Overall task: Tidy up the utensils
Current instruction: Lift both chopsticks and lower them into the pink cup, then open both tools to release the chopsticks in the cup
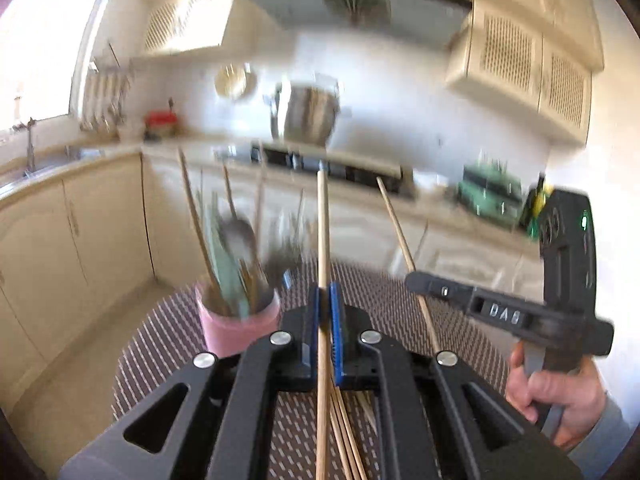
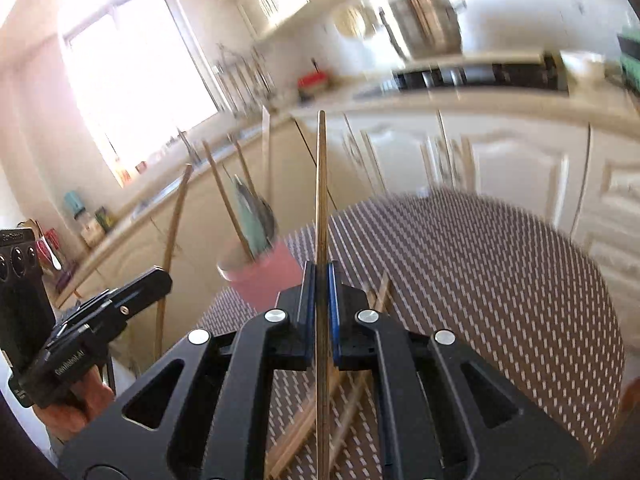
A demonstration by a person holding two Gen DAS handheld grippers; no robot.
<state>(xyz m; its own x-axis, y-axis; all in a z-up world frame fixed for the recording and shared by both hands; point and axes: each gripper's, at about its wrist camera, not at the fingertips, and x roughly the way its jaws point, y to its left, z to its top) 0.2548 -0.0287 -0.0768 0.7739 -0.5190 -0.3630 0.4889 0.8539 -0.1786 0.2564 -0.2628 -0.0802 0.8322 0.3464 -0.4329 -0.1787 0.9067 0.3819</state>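
Clamping one chopstick (image 1: 322, 216) each, left claw (image 1: 325, 312) and right claw (image 2: 321, 300) are closed; sticks point at twelve, pink cup (image 1: 240, 326) on the desk (image 2: 480, 264) at ten o'clock, nearer left.

The left gripper (image 1: 325, 300) is clamped on a wooden chopstick (image 1: 322, 216) that rises between its blue pads (image 1: 336, 320). Just left stands a pink cup (image 1: 239, 326) full of utensils on the patterned table (image 1: 160, 340). At right, a hand (image 1: 554, 398) holds the right gripper (image 1: 416, 280), closed on a thinner stick (image 1: 394, 220). More sticks (image 1: 346, 440) lie below
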